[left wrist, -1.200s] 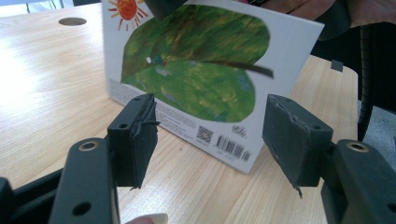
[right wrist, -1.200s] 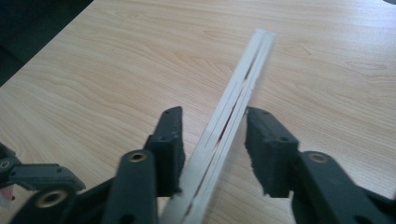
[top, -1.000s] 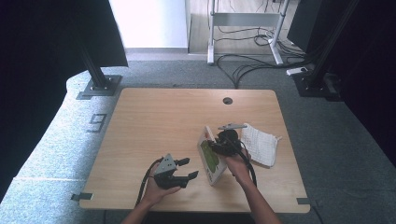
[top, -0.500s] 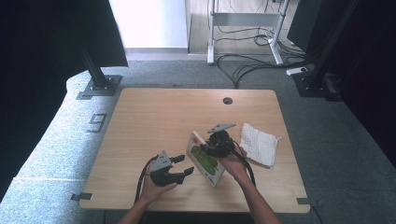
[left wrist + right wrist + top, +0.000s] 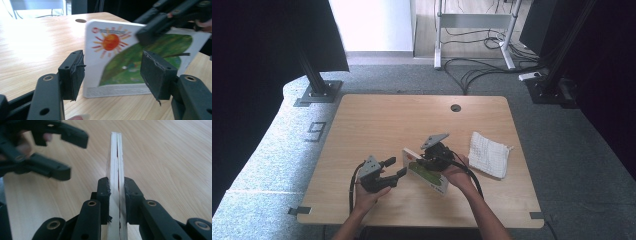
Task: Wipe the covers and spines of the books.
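Low in the centre of the high view, the right gripper [image 5: 424,161] pinches a board book [image 5: 428,171] on its upper edge, holding it propped on its long bottom edge on the table [image 5: 377,120]. Its jaws have just been closing, and in the right gripper view the pads press flat on both covers of the book [image 5: 115,170], pages squeezed between them. The left gripper [image 5: 394,167] sits just to the frame-left of the book, jaws spread and nothing in them. That is the relation to watch: the book lies straight ahead of the left fingers, its long axis running from centre down to the lower right, its near short edge pointing at the left gripper. I judge the left hand is the one free to take that edge.

The left gripper view gives what the others lack: the cover [image 5: 140,57], an orange sun over a green leaf, facing the open jaws. The right gripper view gives the book edge-on, upright, with the left gripper blurred at upper left. A white cloth [image 5: 489,154] lies at frame right, apart from the book.
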Available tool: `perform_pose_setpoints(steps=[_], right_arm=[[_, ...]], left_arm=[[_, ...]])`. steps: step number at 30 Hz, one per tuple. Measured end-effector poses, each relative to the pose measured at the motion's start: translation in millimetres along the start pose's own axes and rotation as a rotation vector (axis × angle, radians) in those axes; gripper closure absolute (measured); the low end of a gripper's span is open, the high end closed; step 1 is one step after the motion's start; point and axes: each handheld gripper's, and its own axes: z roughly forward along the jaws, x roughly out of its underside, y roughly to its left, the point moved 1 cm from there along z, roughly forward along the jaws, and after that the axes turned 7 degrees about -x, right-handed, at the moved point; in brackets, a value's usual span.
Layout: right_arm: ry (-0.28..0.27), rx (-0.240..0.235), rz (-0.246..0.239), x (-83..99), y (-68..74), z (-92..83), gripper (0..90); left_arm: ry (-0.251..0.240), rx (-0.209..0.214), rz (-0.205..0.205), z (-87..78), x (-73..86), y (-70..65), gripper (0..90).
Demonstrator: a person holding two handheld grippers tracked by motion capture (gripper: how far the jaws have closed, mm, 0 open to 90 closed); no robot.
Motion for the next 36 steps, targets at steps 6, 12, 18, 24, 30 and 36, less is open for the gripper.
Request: perform_pose_setpoints(steps=[6,12,18,24,30,36], right_arm=[[0.004,-0.069,-0.066,0.5,4.8,0.3,75.8],[0.009,-0.12,-0.108,0.9,5.9,0.5,75.6],[0.01,-0.138,-0.128,1.2,6.8,0.4,75.6],[0.009,-0.138,-0.131,1.3,6.3,0.5,75.5],[0.009,-0.144,-0.131,1.3,4.6,0.4,75.5],[0.006,-0.151,-0.126,1.3,2.1,0.4,75.5]], left_arm=[[0.027,0.012,0.007,5.3,2.3,6.9,34.4],[0.048,0.045,0.025,11.3,3.4,8.0,32.6],[0.068,0.074,0.05,17.5,2.8,6.0,32.2],[0.097,0.105,0.079,25.7,2.7,4.4,31.1],[0.122,0.15,0.111,34.7,4.8,3.4,29.8],[0.118,0.191,0.104,39.3,7.0,7.7,28.9]])
